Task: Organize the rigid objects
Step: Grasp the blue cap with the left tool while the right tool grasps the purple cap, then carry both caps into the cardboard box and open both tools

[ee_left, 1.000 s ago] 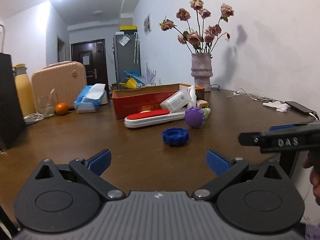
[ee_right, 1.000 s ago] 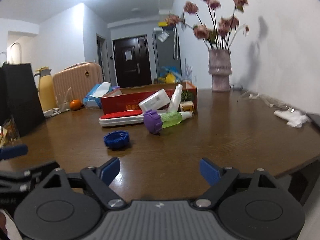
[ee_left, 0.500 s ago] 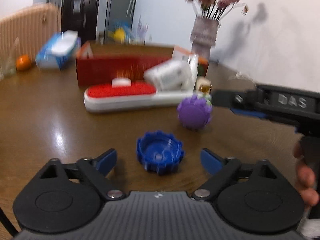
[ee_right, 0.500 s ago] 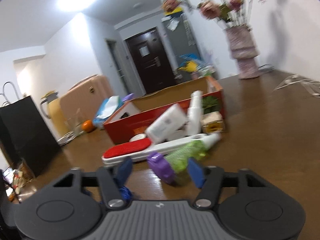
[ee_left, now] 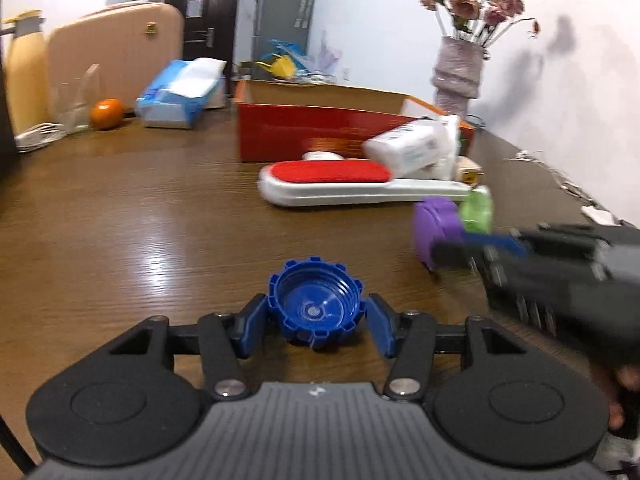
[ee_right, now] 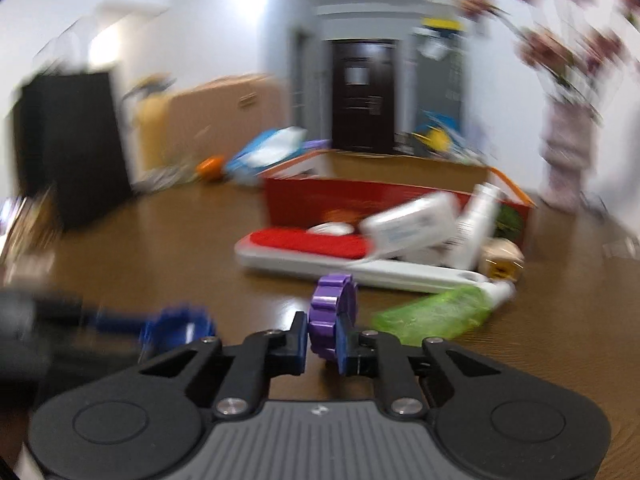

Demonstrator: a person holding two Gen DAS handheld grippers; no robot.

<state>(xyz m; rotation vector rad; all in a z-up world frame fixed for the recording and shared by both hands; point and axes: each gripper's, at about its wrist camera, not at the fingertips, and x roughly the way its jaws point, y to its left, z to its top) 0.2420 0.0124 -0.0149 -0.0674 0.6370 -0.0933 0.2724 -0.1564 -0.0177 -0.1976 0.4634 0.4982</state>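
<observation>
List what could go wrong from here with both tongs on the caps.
1. The left tongs straddle the blue cap, but the right pad looks short of it; lifting now might drop it.
2. The right tongs pinch the purple cap, which seems still joined to the green bottle that lies beside the lint brush; pulling may drag both.
3. The two tools work close together and could collide.

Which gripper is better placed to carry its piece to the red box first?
Right gripper: it has closed on the purple cap, while the left gripper only brackets the blue cap.
</observation>
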